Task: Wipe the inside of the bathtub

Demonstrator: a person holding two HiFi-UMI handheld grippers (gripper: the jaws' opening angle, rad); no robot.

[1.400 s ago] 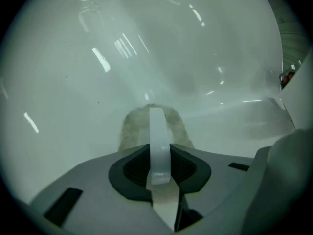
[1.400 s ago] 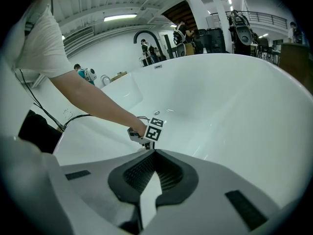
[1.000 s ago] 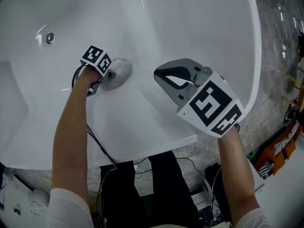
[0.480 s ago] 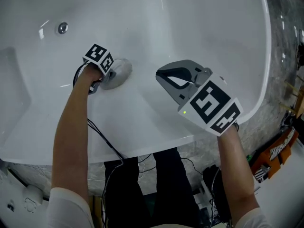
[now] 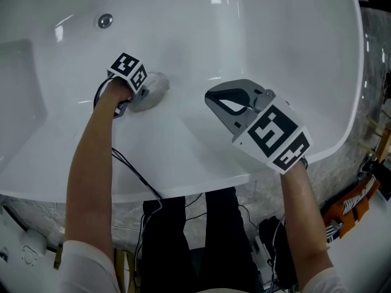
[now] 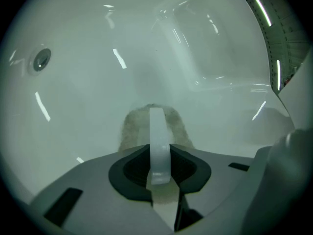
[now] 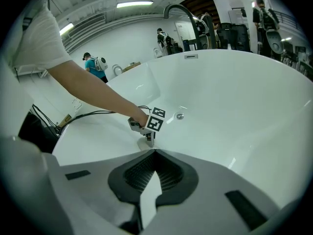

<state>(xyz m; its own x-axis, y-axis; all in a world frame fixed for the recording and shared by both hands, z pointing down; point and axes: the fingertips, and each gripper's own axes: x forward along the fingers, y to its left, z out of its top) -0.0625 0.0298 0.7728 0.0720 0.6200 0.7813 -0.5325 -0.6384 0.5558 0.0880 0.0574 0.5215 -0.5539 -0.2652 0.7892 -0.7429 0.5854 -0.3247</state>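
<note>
- Cloth (image 5: 154,89), grey, clamped in left gripper (image 5: 137,99), pressed to inner wall of bathtub (image 5: 263,35), sticking out rightward past the jaws.
- Right gripper (image 5: 214,96) above the slope, jaws together on nothing, aimed toward the cloth.

Bare white bathtub (image 5: 287,47) wall lies open all round the metal fitting (image 5: 105,21); below it my left gripper (image 5: 148,94), clamped on a cloth (image 5: 157,88) against the wall, stands in the way.
</note>
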